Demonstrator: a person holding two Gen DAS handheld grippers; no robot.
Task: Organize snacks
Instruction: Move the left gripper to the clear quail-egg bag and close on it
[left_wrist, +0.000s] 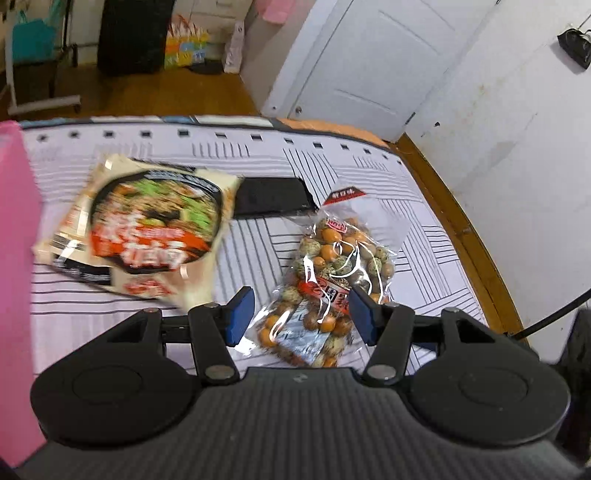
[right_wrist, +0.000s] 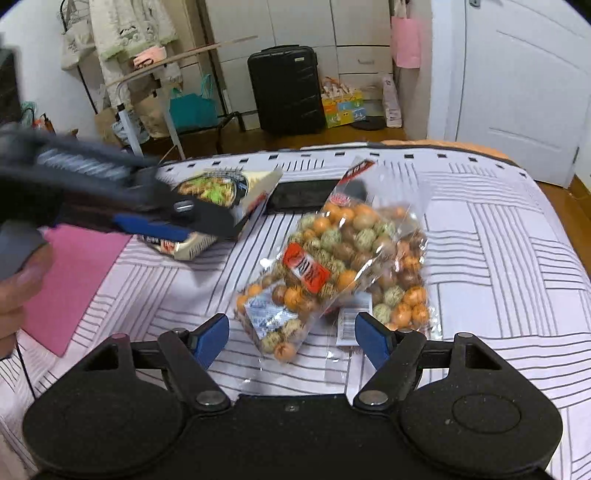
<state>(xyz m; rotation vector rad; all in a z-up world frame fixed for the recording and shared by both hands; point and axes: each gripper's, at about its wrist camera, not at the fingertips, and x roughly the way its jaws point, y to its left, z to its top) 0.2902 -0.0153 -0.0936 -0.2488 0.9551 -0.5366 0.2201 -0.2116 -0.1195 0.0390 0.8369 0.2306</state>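
A clear bag of round coated nuts (left_wrist: 332, 273) lies on the striped bed cover; in the right wrist view (right_wrist: 343, 266) a second such bag seems to lie under it. A beige noodle packet (left_wrist: 147, 229) lies to its left, blurred; it also shows in the right wrist view (right_wrist: 218, 199). My left gripper (left_wrist: 301, 314) is open, its blue pads either side of the nut bag's near end. My right gripper (right_wrist: 291, 341) is open just before the nut bags. The left gripper (right_wrist: 147, 218) shows in the right wrist view, over the noodle packet.
A black flat object (left_wrist: 273, 195) lies behind the snacks. A pink bag (left_wrist: 16, 277) stands at the left, also in the right wrist view (right_wrist: 70, 273). The bed's wooden edge (left_wrist: 465, 229) and a white door (left_wrist: 354, 62) are at the right. A black suitcase (right_wrist: 286, 88) stands beyond.
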